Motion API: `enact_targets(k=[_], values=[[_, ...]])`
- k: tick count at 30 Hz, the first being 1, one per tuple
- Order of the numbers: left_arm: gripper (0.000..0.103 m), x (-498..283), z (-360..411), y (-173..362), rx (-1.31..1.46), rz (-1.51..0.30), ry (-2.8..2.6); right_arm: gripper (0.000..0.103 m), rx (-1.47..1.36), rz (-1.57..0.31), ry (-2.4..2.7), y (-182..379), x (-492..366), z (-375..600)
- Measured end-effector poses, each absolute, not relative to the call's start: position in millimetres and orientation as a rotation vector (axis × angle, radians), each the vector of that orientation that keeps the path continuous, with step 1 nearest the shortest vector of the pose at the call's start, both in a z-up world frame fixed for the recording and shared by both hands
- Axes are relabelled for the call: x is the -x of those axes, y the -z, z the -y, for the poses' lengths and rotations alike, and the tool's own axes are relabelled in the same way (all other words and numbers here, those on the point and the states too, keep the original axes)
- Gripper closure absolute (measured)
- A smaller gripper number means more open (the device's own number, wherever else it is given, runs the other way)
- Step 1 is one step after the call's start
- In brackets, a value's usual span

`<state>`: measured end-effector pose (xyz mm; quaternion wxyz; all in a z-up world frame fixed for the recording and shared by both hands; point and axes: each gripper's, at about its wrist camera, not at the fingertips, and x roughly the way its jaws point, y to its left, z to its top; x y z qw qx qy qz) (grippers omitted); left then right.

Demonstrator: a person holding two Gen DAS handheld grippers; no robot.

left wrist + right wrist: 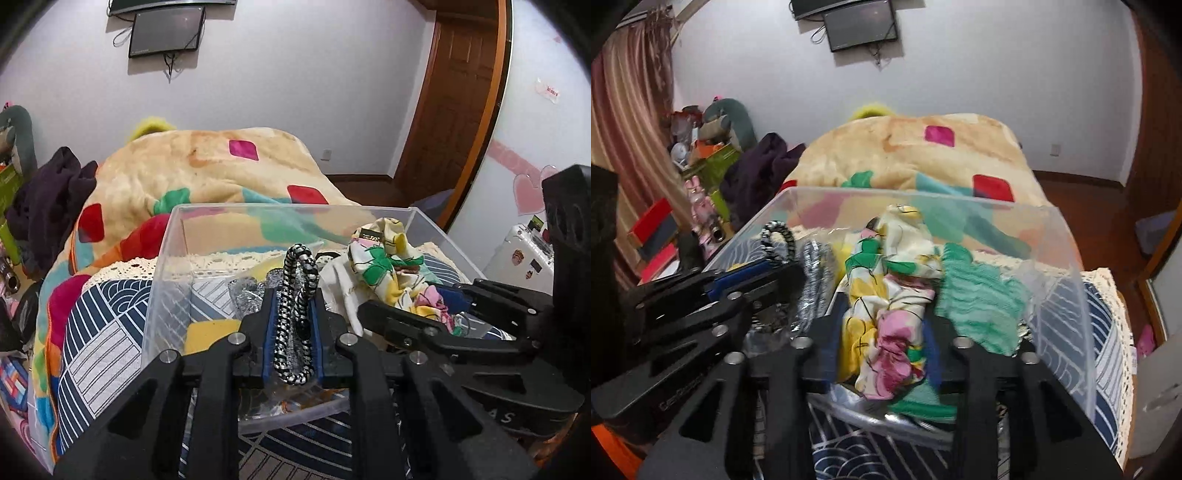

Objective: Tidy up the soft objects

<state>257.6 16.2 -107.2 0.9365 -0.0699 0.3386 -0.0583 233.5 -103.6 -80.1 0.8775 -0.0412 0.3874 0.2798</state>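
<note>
Left tongs (293, 332) closed on black-and-white braided hair tie (297, 295), over clear plastic bin (162, 266) centre. Right tongs (886, 332) clamp floral fabric scrunchie (886, 291), at 3 o'clock of tie. Both probably light, limp, compressible; grip mid-bunch. Green knit cloth (979, 295) lies inside bin.

A lived-in home bedroom.
A bed under a patchwork blanket (207, 173), a wooden door (454, 103), curtains (628, 122), and a wall-mounted screen (862, 27).
</note>
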Motion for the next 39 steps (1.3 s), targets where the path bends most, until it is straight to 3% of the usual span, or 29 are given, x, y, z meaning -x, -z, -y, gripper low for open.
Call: enact_targets(k=[6,10,20,23,26,28,30,34,39], values=[[0.075,-246.0,-18.5,99.6,0.155,-0.678,0.141,0.048,0.116,-0.776,-0.574,70.3,-225.7,111.5],[0.074,-233.6,-18.2,86.6,0.158,-0.648,0.157,0.036,0.136,-0.723,-0.559,59.2,-220.6,115.6],[0.071,-178.8,-20.9,21.8,0.175,-0.483,0.153,0.034,0.077,-0.547,-0.559,5.2,-193.6,133.1],[0.063,-160.2,-17.4,-0.9,0.151,-0.42,0.153,0.024,0.043,-0.47,-0.552,-17.6,-177.5,143.3],[0.055,-137.7,-10.1,-21.4,0.097,-0.349,0.127,0.022,0.027,-0.394,-0.544,-35.9,-161.1,150.4],[0.039,-125.8,-7.2,-30.7,0.084,-0.316,0.12,0.021,0.029,-0.351,-0.538,-47.4,-150.8,153.7],[0.034,-112.4,-5.6,-39.8,0.08,-0.283,0.117,0.02,0.027,-0.317,-0.539,-56.9,-141.3,156.3],[0.019,-93.5,-3.4,-52.8,0.06,-0.237,0.096,0.007,0.021,-0.259,-0.536,-70.7,-123.6,160.1],[0.007,-69.7,1.6,-65.1,0.023,-0.185,0.086,0.0,0.022,-0.198,-0.538,-79.9,-107.6,159.4]])
